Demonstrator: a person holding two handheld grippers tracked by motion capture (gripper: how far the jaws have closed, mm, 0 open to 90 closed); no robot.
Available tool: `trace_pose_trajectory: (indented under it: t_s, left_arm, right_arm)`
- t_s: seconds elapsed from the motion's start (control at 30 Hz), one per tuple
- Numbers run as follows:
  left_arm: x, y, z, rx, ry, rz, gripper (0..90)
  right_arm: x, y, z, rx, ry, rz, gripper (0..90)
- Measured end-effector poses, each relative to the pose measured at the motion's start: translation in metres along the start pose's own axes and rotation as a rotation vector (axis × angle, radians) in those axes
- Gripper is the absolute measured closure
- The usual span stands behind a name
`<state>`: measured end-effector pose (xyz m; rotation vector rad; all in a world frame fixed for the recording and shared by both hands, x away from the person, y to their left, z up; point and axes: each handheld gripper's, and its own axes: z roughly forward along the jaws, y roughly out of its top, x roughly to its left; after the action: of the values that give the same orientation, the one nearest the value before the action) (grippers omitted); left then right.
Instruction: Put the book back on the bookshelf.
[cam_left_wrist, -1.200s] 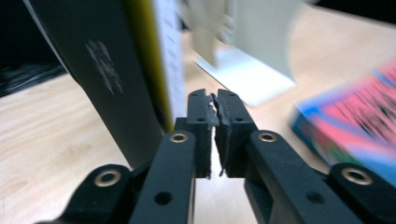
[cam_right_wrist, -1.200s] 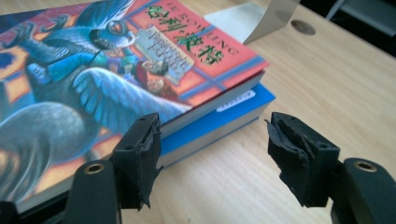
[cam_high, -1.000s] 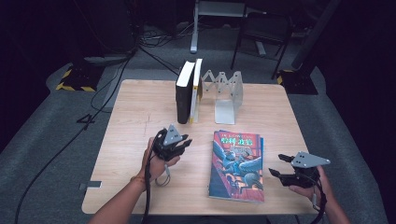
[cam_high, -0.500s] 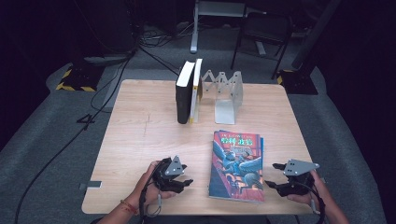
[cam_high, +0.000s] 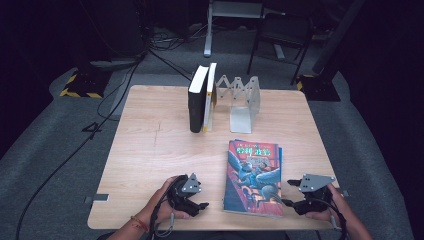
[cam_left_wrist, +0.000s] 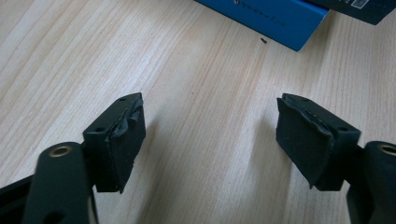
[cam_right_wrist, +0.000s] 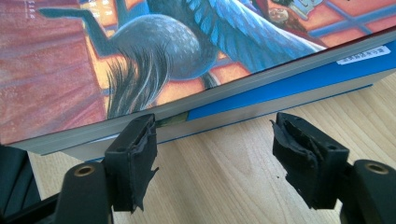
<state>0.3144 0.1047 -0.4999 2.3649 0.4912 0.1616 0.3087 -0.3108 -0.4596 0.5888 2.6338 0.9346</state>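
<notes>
Stack of two books (cam_high: 254, 177) lies flat at the table's front right, long axis running away from the person. Right gripper (cam_high: 295, 204) is nearer, jaws wide and empty, just off the stack's near-right corner. Left gripper (cam_high: 202, 205), jaws just opened wide with nothing between them, sits apart off the left edge.

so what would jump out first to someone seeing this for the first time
The colourful illustrated paperback book, lying flat on a blue book near the front edge of the pale wooden table, catches the eye first. A hand-held pair of black tongs sits at each side of it: the left tongs open over bare wood, the right tongs open at the stack's edge. Behind, a black hardcover book stands upright beside a grey metal folding bookend.
</notes>
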Motion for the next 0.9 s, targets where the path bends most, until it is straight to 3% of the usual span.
trace_pose_trajectory:
  t_s: [0.2, 0.4, 0.5, 0.57, 0.67, 0.73, 0.9]
  left_arm:
    - [-0.007, 0.003, 0.004, -0.008, -0.004, 0.002, 22.5]
    - [-0.009, 0.010, 0.008, -0.011, 0.018, -0.005, 25.5]
    - [-0.008, 0.015, 0.013, -0.014, 0.025, 0.002, 27.6]
    - [-0.001, 0.016, 0.016, -0.025, 0.031, -0.033, 27.6]
    - [0.006, 0.018, 0.017, -0.028, 0.054, -0.051, 27.6]
    - [0.011, 0.020, 0.021, -0.038, 0.054, -0.052, 26.7]
    - [0.024, 0.031, 0.031, -0.044, 0.063, -0.063, 23.4]
  right_arm:
    - [0.001, 0.001, -0.003, -0.011, 0.000, -0.008, 31.1]
    - [0.001, 0.002, -0.005, -0.025, -0.005, -0.011, 31.4]
    - [0.001, 0.005, -0.008, -0.067, 0.012, 0.026, 32.7]
    - [0.001, 0.007, -0.010, -0.063, 0.008, 0.030, 32.0]
    - [0.000, 0.007, -0.011, -0.078, 0.012, 0.045, 32.0]
    - [-0.002, 0.007, -0.012, -0.073, -0.027, 0.059, 33.3]
    - [-0.010, 0.009, -0.013, -0.147, -0.010, 0.164, 33.5]
